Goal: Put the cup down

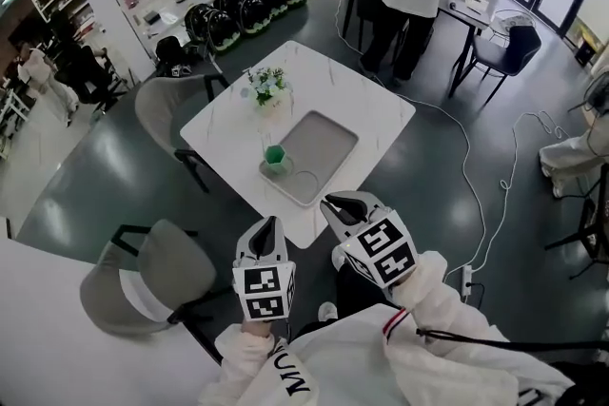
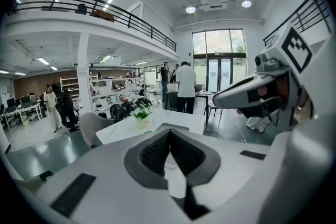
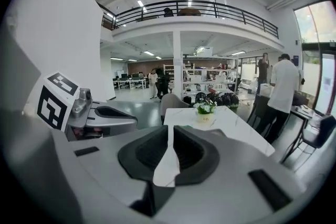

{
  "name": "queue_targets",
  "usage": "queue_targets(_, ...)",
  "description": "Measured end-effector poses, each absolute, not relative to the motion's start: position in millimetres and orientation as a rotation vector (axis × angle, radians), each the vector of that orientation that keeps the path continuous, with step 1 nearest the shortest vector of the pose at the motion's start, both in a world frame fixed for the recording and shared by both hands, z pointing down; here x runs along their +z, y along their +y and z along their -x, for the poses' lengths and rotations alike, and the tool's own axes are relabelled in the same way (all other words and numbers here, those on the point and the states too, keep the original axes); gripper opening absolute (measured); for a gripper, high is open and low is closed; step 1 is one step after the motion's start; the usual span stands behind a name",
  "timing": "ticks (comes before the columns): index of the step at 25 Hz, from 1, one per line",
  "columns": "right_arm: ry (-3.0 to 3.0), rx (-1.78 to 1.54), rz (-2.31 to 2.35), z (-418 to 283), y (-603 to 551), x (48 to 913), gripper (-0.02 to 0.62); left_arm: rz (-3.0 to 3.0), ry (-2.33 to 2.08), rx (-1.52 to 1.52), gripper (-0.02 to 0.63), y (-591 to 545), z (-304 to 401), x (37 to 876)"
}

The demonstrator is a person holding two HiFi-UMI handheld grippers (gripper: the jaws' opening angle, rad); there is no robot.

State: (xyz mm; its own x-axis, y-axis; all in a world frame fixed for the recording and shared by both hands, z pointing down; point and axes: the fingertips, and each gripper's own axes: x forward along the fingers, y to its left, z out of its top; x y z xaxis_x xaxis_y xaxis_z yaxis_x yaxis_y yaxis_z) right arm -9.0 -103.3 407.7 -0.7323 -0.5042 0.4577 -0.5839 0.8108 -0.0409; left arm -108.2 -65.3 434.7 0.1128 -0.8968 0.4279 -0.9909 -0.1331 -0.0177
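Cup [image 1: 275,157] sits on the table [image 1: 366,100], in the near-left corner of the grey tray [image 1: 328,143] that lies mid-table. It's green and stands upright, mouth up, long axis vertical. We can't tell from here which way a handle points.

Both grippers are held off the table's near edge, close to our body and well apart from the cup. Left gripper [image 1: 271,223]: jaw tips closed together, nothing in them. Right gripper [image 1: 341,202]: jaws almost together with a thin slit left, nothing in between, gripping nothing.

Writing: the cubes carry black-and-white square markers, no words. There are black letters on the white sleeve [image 1: 285,366] below the left gripper, cut off and upside down, so we can't read them for sure. No label legible on cup or tray.

Views differ. Only the head view gives the whole tray, the cup's place, the grey chair [image 1: 143,285] at the table's near-left corner and the white cable [image 1: 466,162] on the floor right of the table. In the gripper views the tray is mostly hidden behind each gripper's body. They show the flower pot [image 3: 205,110] on the table's far side, plus a railed mezzanine [image 3: 194,8] and ceiling lamps. The left one also shows glass doors [image 2: 218,55] beyond the table. Each gripper view catches the other gripper at its edge.
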Motion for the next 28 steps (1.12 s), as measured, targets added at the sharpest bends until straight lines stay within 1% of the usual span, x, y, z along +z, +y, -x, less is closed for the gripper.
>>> queue_targets(2, -2.565, 0.286, -0.858, 2.6, -93.6, 405.9, 0.035, -2.148, -1.856, 0.483, 0.009, -55.5, 102.7, 427.7)
queue_targets(6, -2.565, 0.343, -0.945, -9.9, -72.6, 404.8, 0.006, -2.185, -1.848, 0.463, 0.011, -32.6, 96.6, 416.4)
queue_targets(17, -2.579, 0.361, -1.006, -14.8, -23.1, 399.7, 0.006, -2.217, -1.831, 0.435, 0.011, 5.2, 90.0, 404.2)
queue_targets(28, -2.626, 0.38, -1.046, -33.2, -17.4, 387.3, 0.006, -2.202, -1.855, 0.42, 0.009, 17.3, 75.0, 399.0)
